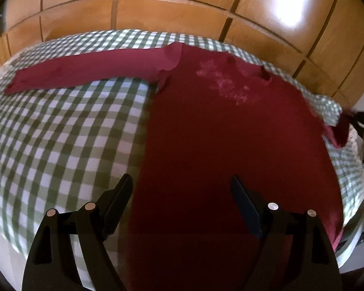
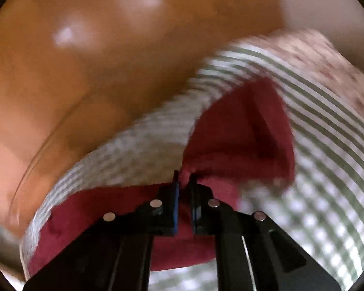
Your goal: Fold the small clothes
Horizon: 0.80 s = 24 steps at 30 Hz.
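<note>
The maroon long-sleeved shirt (image 1: 230, 133) lies spread face up on the green-and-white checked bedcover (image 1: 60, 133), its faded chest print (image 1: 228, 82) toward the far edge and one sleeve (image 1: 85, 72) stretched flat out to the side. My right gripper (image 2: 185, 177) is clenched on a bunched bit of the shirt's other sleeve (image 2: 242, 140), which rises from the cover in a loose open fold beyond my fingertips. My left gripper (image 1: 180, 181) hangs released over the near part of the body, jaws wide apart and holding nothing; the fabric edge runs just under its left finger (image 1: 120, 198).

The right view is smeared, so I judge I am swinging that sleeve fast. The pinch looks thin, only a small tuck of cloth between the pads, and it could slip out mid-swing. With nothing pinning the body, the pull may drag the whole shirt across the cover and wrinkle it. The wooden wardrobe doors (image 1: 182, 7) stand close behind the bed, well within reach of a wide sweep.
</note>
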### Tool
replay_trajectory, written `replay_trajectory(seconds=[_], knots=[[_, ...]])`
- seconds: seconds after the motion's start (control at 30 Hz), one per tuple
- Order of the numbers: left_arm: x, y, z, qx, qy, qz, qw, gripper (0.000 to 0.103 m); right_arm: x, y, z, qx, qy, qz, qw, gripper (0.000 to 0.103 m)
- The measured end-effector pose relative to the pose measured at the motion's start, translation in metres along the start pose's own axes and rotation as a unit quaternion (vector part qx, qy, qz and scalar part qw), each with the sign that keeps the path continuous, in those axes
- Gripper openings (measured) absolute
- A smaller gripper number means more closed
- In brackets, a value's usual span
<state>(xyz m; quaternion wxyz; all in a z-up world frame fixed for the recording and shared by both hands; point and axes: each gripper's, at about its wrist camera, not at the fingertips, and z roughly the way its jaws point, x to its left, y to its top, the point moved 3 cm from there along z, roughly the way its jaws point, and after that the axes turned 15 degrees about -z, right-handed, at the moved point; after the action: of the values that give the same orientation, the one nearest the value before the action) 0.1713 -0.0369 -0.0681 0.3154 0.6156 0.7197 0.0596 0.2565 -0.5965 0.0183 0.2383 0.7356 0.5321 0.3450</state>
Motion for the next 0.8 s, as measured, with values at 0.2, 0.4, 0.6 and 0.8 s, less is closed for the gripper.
replay_trajectory(seconds=[0.2,0.4,0.6,0.8], knots=[[-0.007,0.011,0.001,-0.004,-0.029,-0.010,0.9995,0.081,0.168,-0.007,0.027,0.024,0.108,-0.122,0.986,0.006],[-0.018,0.027,-0.001,-0.001,-0.061,-0.011,0.9981,0.081,0.295,-0.047,0.055,0.068,0.177,-0.195,0.962,0.009],[-0.032,0.048,0.009,0.018,-0.099,-0.019,0.9948,0.067,0.300,-0.055,0.041,0.050,0.208,-0.191,0.958,0.052],[-0.058,0.074,0.040,0.033,-0.115,-0.015,0.9927,0.057,0.210,-0.080,-0.006,0.043,0.187,-0.136,0.972,0.063]])
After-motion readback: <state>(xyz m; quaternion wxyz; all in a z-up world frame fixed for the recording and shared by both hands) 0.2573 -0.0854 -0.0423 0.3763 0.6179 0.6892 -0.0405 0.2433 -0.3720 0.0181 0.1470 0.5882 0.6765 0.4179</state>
